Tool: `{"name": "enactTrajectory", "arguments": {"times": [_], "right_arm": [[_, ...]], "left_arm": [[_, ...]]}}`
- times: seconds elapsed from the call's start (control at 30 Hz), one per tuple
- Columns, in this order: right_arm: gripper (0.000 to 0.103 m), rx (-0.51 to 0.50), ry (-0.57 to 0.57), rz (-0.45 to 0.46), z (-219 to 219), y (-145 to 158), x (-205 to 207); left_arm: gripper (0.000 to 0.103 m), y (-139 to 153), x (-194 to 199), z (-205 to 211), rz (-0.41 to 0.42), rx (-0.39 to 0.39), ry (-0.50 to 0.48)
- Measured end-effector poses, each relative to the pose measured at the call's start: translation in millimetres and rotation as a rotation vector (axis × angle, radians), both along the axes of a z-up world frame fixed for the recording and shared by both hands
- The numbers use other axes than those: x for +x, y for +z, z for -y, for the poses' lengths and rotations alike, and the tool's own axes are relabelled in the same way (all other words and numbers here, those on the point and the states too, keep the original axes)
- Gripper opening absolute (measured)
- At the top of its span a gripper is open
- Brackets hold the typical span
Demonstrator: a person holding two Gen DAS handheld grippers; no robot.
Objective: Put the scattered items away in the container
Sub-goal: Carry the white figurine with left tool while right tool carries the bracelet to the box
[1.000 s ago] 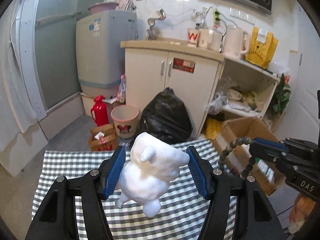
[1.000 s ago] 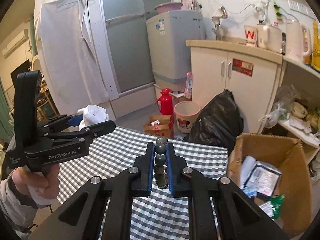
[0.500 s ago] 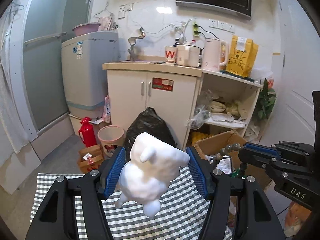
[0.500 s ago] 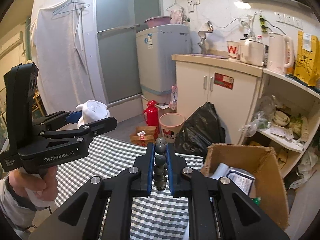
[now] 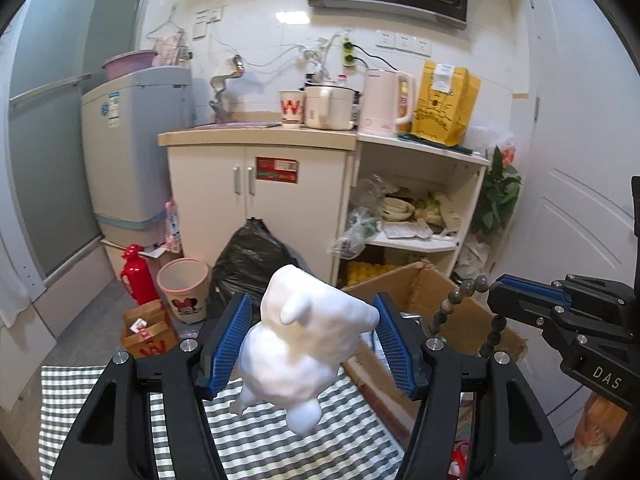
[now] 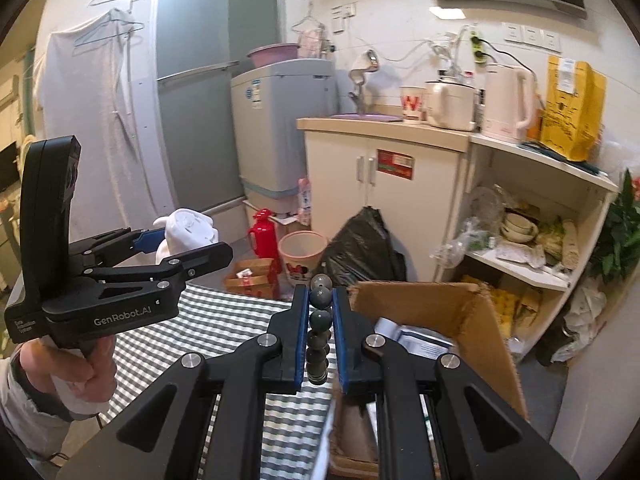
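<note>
In the left wrist view the left gripper (image 5: 312,344) is partly closed, its blue pads pressing both sides of a white plush toy (image 5: 304,344), which hangs tilted above the checked cloth of the desk (image 5: 72,396). In the right wrist view the right gripper (image 6: 321,328) is nearly shut, pinching a string of grey beads (image 6: 320,320): one bead sticks up past the fingertips and the rest hang down between the pads. The same bracelet shows at 3 o'clock in the left view (image 5: 460,308), looping from the other gripper over the box. A hand (image 6: 80,364) at 8 o'clock in the right view grips the left tool's handle.

Just beyond the desk's far right edge, at about 4 o'clock in the right view, stands an open cardboard box (image 6: 480,320) on the floor. Inside it lie white and dark flat packets and papers; what they are cannot be read. Both held items are above or near the box, neither inside it.

Farther off on the floor, around 11 o'clock from the box, are a small wooden crate (image 5: 148,332) holding red-and-white packets, a pink bin (image 5: 184,288) whose inside is not visible, a red thermos (image 5: 136,276) and a tied black rubbish bag (image 5: 252,256). Behind these, the open shelf unit (image 5: 420,244) holds bowls, plastic bags and yellow items on the bottom level. On the counter top at 12 o'clock stand a paper cup (image 5: 291,108), a cooker pot, a kettle (image 5: 384,104) and a yellow bag (image 5: 444,108). A purple basin (image 5: 128,62) sits on the washing machine (image 5: 132,152).
</note>
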State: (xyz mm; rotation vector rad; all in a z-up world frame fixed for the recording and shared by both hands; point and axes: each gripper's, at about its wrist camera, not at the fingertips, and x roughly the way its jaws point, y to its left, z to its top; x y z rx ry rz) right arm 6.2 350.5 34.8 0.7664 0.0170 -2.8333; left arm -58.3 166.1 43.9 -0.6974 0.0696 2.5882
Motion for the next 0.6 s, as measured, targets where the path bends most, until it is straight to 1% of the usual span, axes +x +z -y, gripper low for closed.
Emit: {"name": "enactTrajectory", "arguments": {"times": [0.33,0.6], "right_arm": [[0.011,0.004,-0.116,0.029,-50,-5,2],[0.011,-0.006,-0.176,0.073,-85,-21,-6]], "left_arm": [[0.064,-10,-11,-55,0.028,-0.007,-0.076],[0.064,-23,-26,-99,0.057,-0.031,-0.128]]}}
